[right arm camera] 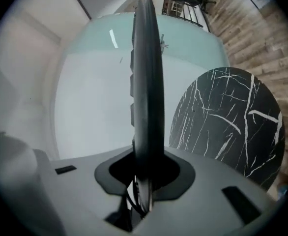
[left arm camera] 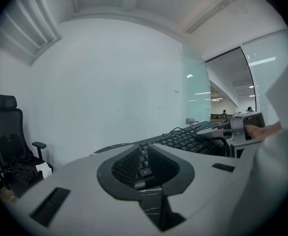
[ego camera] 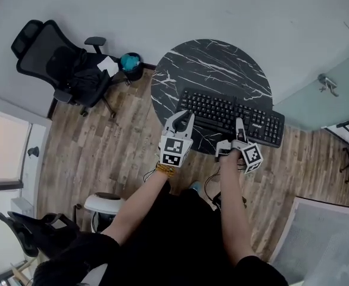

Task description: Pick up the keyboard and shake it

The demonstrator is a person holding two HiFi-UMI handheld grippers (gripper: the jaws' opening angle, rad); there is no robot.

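While I clamp keyboard [ego camera: 231, 113] at near edge, lift looks done. Left gripper [ego camera: 183, 121] narrow on left corner, right gripper [ego camera: 234, 137] narrow on front rim. Keyboard sits over marble desk [ego camera: 213, 58]. Next, I judge: shake it, firm hold, cable [left arm camera: 210, 142] kept clear.
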